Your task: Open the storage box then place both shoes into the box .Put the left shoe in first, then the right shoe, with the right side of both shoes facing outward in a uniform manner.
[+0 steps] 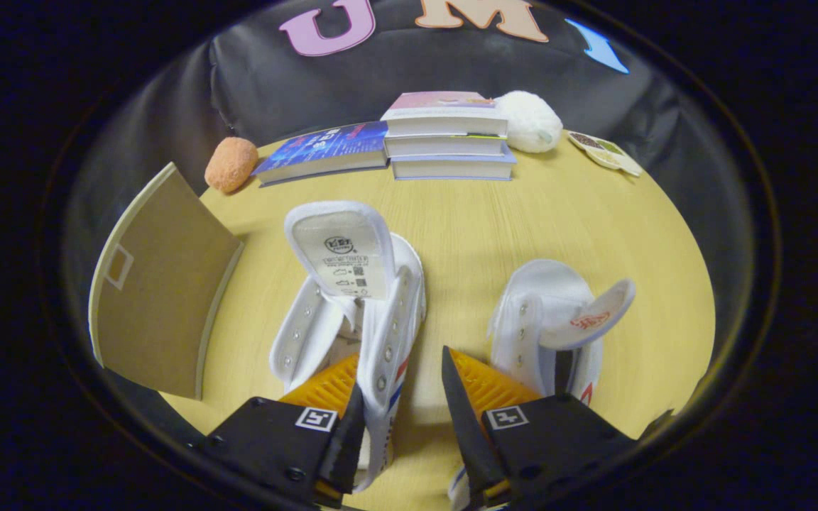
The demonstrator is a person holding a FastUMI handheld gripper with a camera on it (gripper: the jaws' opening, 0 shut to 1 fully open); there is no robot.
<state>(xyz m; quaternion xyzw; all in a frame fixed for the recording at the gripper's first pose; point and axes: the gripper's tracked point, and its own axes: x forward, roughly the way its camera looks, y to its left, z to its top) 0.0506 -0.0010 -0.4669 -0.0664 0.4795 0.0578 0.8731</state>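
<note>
Shoes, white canvas and unlaced, are seen side by side on the yellow wooden table [494,220], with the storage box [157,287] at about nine o'clock of them; its tan cardboard lid is raised on edge, and a small pale rectangular label is carried on it, on which no writing can be made out. At about eleven o'clock, near the far table edge, an orange fuzzy ball [231,164] is found, and a blue book [325,150] lies flat just beside it, its cover print too blurred to be read. A stack of three books [446,136] is placed at twelve o'clock, with a white plush toy [531,122] touching its right end and a few small printed cards [606,151] at about one o'clock. The left-hand shoe [352,298] has its tongue pulled upright, and a printed size label with a round logo is shown on it, too small to be read. The right-hand shoe [558,319] has its tongue folded outward, with a red mark on it that cannot be deciphered. The gripper [400,404] is held low and pointed toward twelve o'clock; its jaws are spread, the left finger [327,387] inside the left-hand shoe's opening and the right finger [483,387] outside, so that the shoe's eyelet side wall stands between them, unpinched.
</note>
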